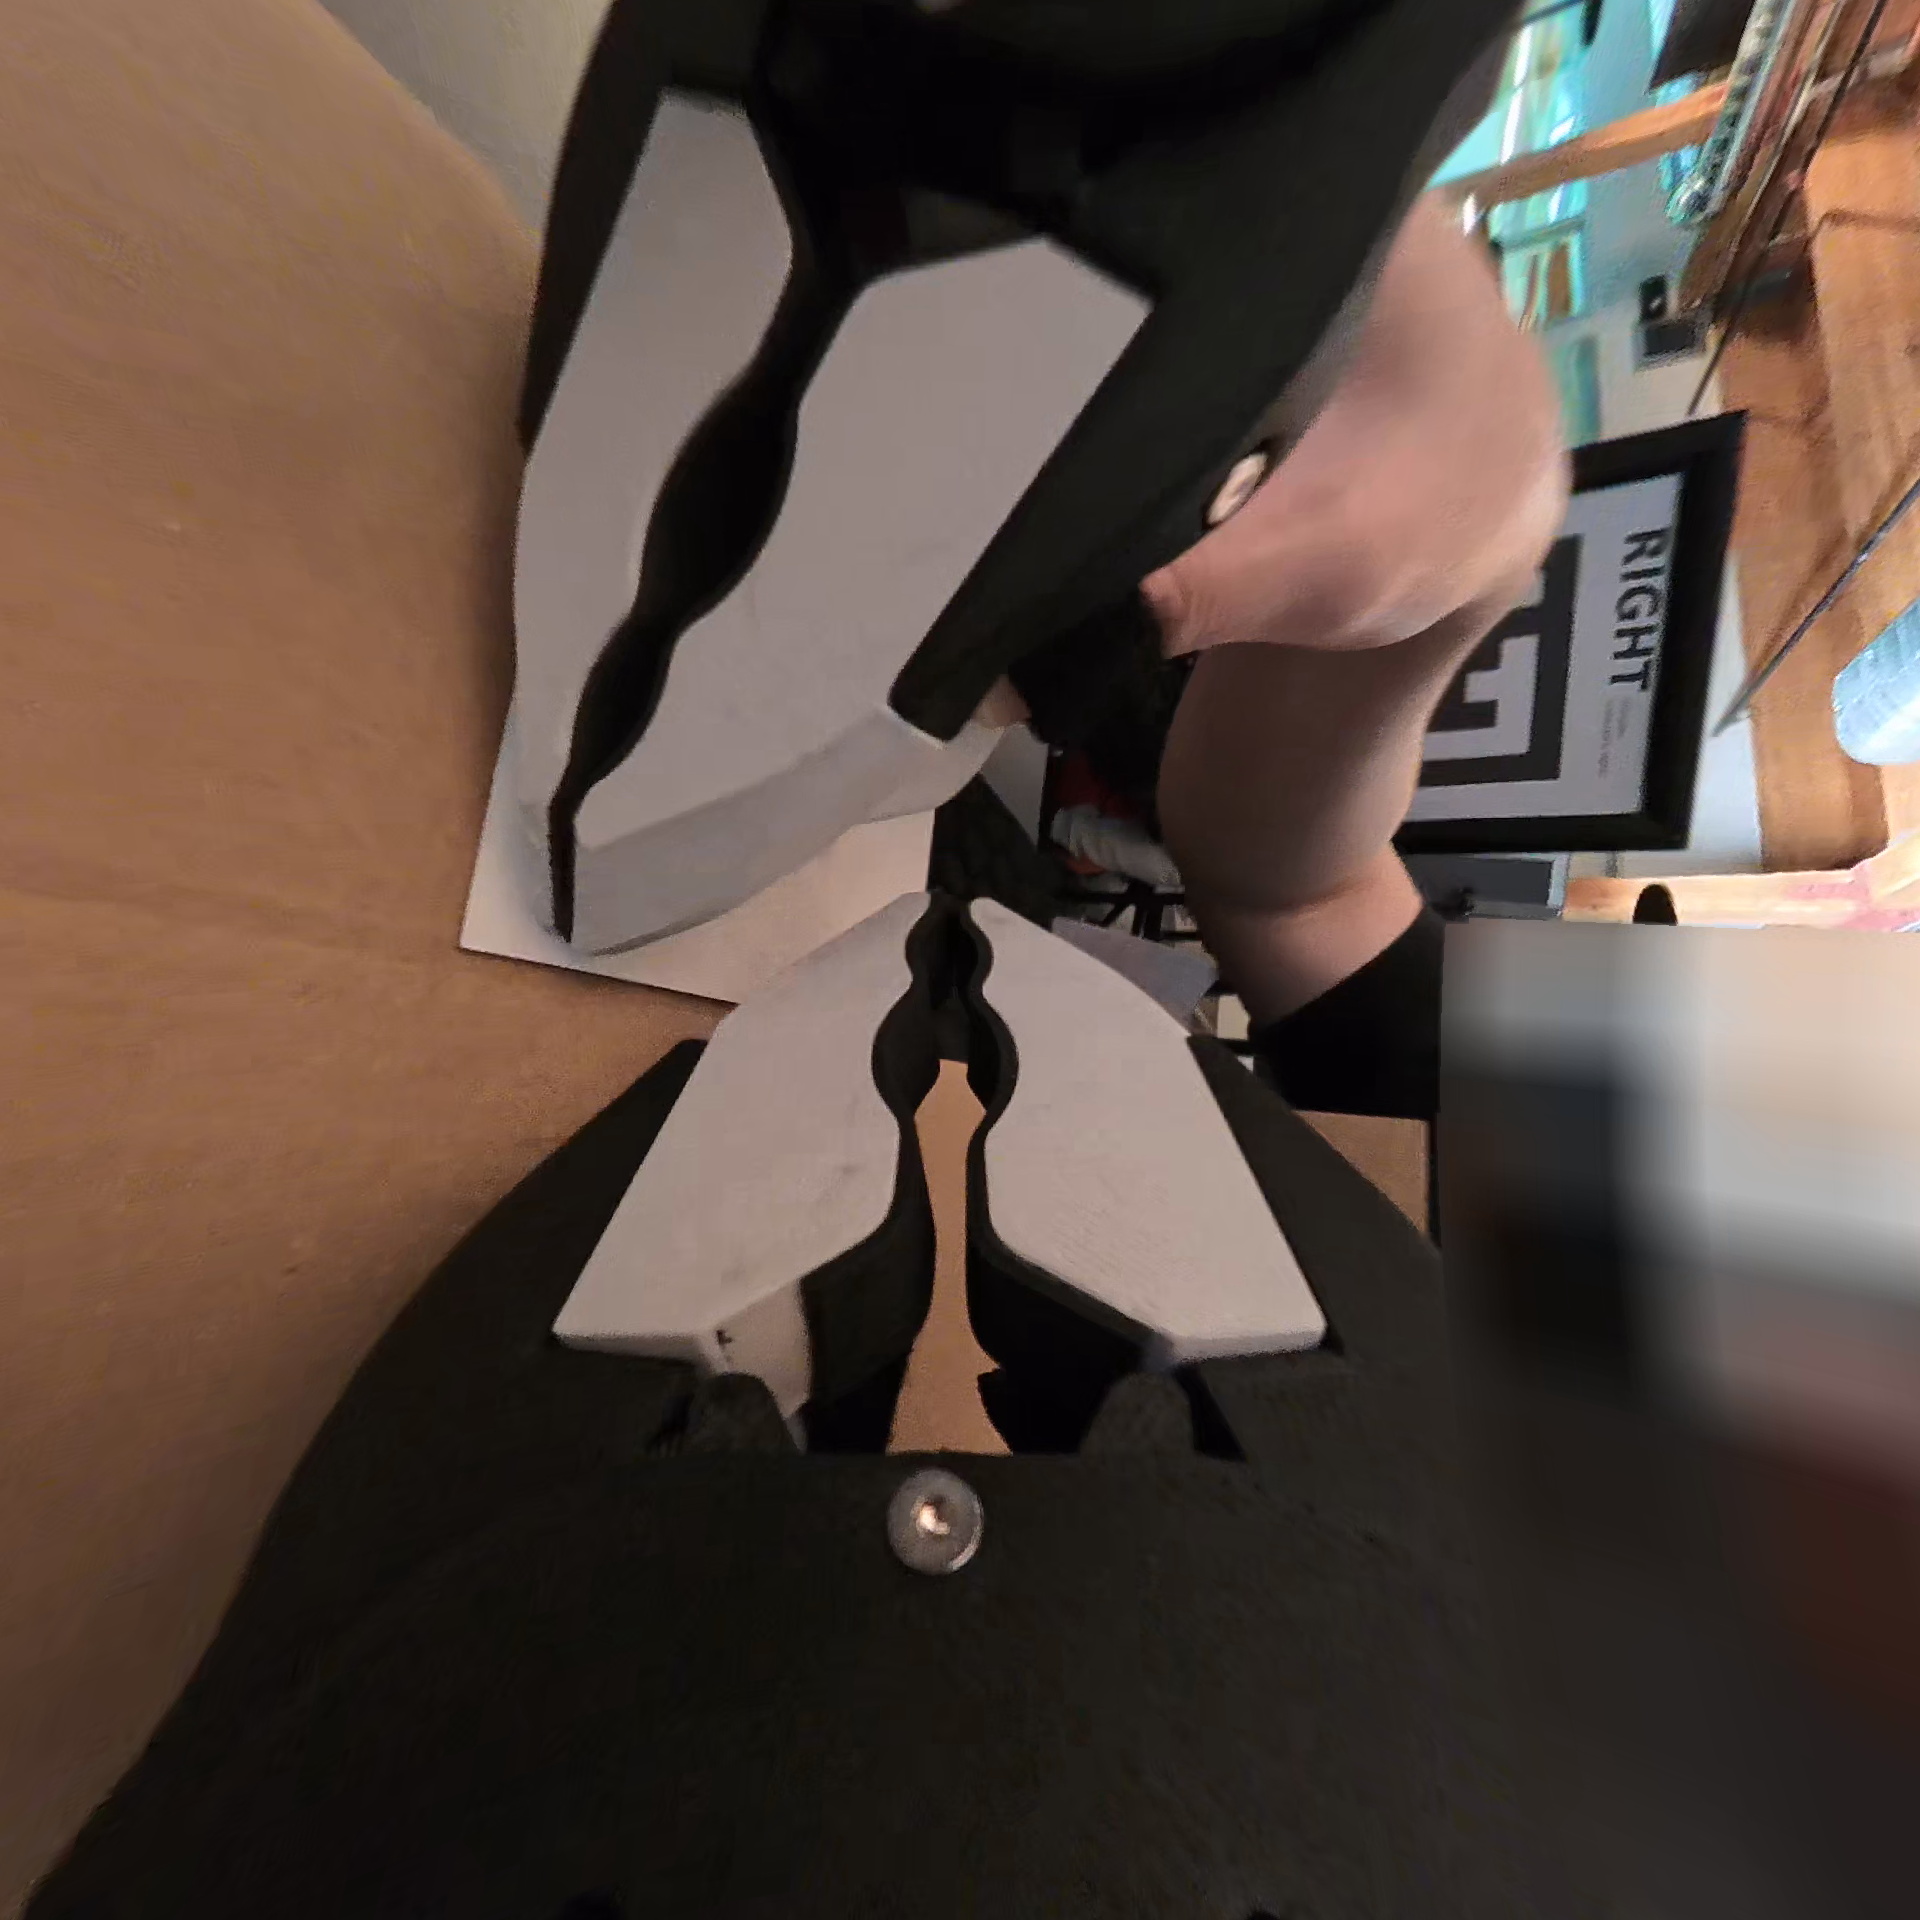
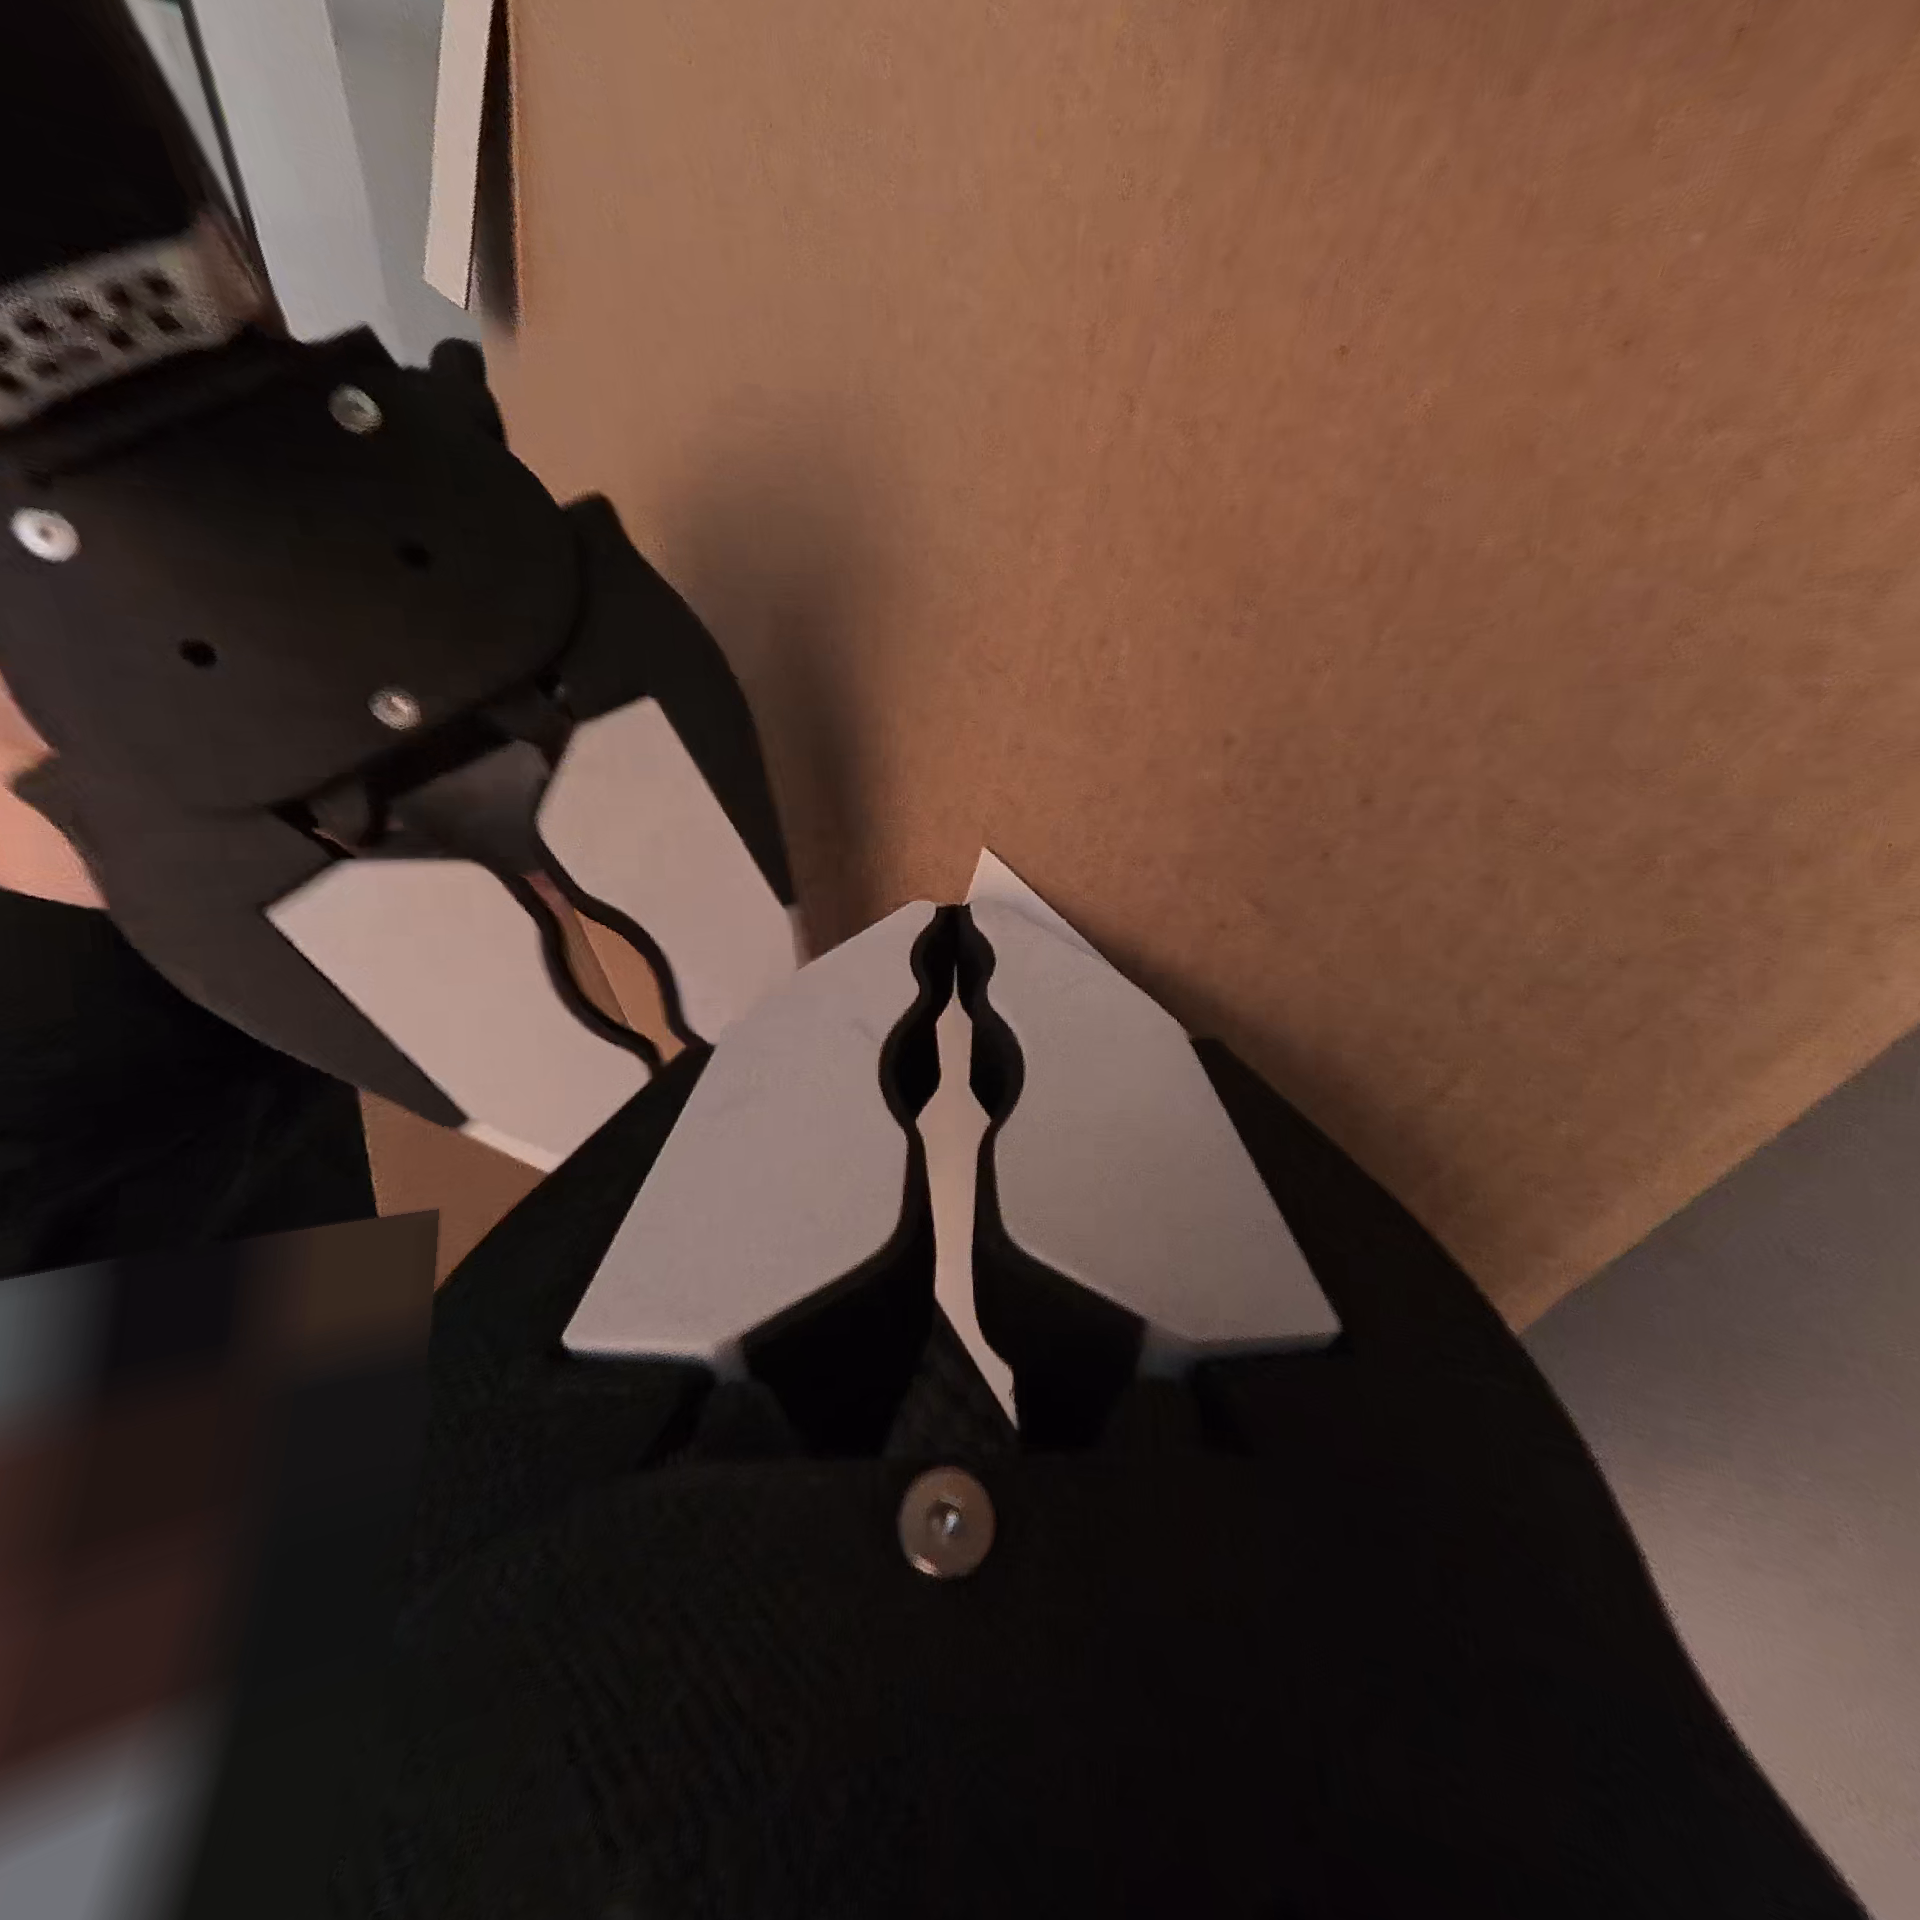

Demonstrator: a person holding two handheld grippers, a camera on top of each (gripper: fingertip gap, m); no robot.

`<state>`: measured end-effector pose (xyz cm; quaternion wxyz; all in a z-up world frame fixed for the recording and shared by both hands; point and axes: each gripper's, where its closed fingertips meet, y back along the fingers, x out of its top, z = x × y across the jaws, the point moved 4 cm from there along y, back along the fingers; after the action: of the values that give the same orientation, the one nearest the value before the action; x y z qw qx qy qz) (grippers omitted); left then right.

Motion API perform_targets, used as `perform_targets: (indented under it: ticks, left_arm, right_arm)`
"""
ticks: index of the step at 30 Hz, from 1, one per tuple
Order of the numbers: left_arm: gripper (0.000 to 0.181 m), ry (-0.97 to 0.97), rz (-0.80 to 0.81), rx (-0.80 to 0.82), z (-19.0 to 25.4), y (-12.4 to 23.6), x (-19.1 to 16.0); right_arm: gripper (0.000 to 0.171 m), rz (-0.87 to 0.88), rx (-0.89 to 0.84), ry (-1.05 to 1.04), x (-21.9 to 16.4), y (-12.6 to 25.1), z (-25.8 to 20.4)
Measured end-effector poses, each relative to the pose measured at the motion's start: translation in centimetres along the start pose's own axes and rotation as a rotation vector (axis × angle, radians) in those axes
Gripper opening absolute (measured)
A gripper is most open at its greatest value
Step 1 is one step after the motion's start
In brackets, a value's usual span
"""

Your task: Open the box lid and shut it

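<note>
My right gripper [image 2: 951, 914], frame centre: jaws pinched on white label corner [image 2: 992, 883] of cardboard lid [image 2: 1247, 520]. Left gripper [image 1: 951, 925] jaws nearly closed, empty. Pull gently; label may tear.

A workshop or lab is suggested: wooden shelves [image 1: 1829, 343] are seen at 2 o'clock, with a framed marker sign [image 1: 1558, 644] below them.

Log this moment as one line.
left gripper: shut, over cardboard box | right gripper: shut, tips at white sheet | lid: state unclear
</note>
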<state>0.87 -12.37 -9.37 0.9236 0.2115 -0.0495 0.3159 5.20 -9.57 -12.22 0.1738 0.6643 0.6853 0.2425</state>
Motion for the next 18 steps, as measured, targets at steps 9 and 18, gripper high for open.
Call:
perform_targets:
  ticks: [9,18]
  left_arm:
    - [0.000,0.019,0.102,0.032,-1.2,2.9,0.9]
    - [0.000,0.029,0.035,0.113,-3.3,1.3,-0.3]
  right_arm:
    - [0.000,0.067,0.090,-0.021,-0.1,0.1,0.0]
    - [0.000,0.048,0.069,-0.004,-0.4,0.7,0.4]
